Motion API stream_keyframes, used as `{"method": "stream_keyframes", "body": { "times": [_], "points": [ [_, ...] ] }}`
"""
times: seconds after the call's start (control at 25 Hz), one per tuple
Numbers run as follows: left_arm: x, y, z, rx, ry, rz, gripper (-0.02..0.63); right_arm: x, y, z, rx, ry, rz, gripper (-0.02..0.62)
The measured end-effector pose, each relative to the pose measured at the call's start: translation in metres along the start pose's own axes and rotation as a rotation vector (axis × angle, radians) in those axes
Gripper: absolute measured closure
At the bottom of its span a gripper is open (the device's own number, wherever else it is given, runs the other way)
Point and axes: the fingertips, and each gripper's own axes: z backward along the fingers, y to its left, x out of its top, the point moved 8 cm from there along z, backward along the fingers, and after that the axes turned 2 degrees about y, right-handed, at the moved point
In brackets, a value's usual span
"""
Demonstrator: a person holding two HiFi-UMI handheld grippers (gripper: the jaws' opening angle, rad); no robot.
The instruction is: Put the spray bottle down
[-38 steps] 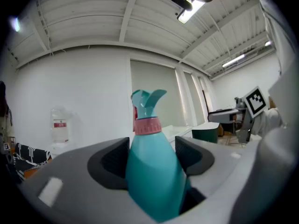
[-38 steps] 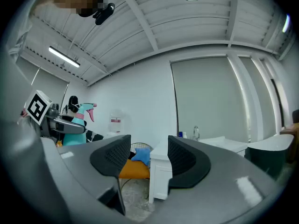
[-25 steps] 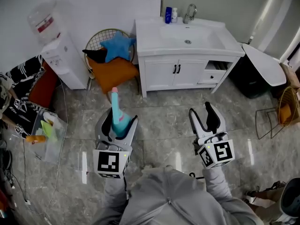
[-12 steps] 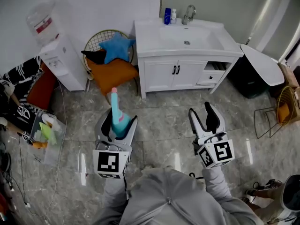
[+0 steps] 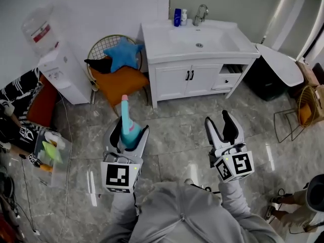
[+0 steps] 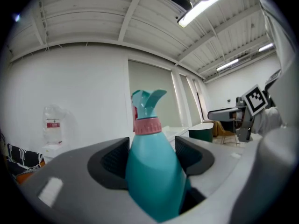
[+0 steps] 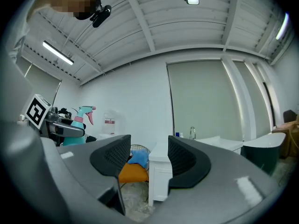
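A teal spray bottle (image 5: 127,126) with a pink collar and pink trigger stands upright between the jaws of my left gripper (image 5: 128,134), which is shut on its body. In the left gripper view the spray bottle (image 6: 152,167) fills the gap between both black pads. My right gripper (image 5: 221,127) is held level beside it, open, with nothing between its pads. In the right gripper view the spray bottle (image 7: 82,120) shows small at the far left, in the other gripper. Both grippers hover above the grey tiled floor, in front of a white vanity (image 5: 200,59).
The white vanity has a sink, a tap and two small bottles (image 5: 180,17) on its top, and one drawer (image 5: 230,76) hangs open. A wire chair (image 5: 117,70) with orange and blue cushions stands left of it, then a water dispenser (image 5: 58,67). A clear bin (image 5: 50,153) sits at left.
The head view has shifted slightly, so the vanity and chair sit a little higher and further left. Both grippers keep their places and the bottle stays gripped.
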Motion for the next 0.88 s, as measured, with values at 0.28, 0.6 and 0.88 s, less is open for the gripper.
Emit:
{"method": "stream_keyframes", "body": {
  "times": [0.28,0.6,0.88],
  "points": [
    [-0.004,0.019,-0.013,-0.038,-0.010,-0.002,0.249,-0.004,0.008,-0.008,-0.043,0.013,0.007,0.347],
    [-0.010,0.029,-0.035,-0.053,-0.003,0.002,0.249,-0.009,0.003,-0.030,-0.049,0.016,0.010,0.347],
    [-0.009,0.035,-0.075,-0.050,0.004,0.000,0.249,-0.014,-0.021,-0.064,-0.034,0.024,0.000,0.347]
  ]
}}
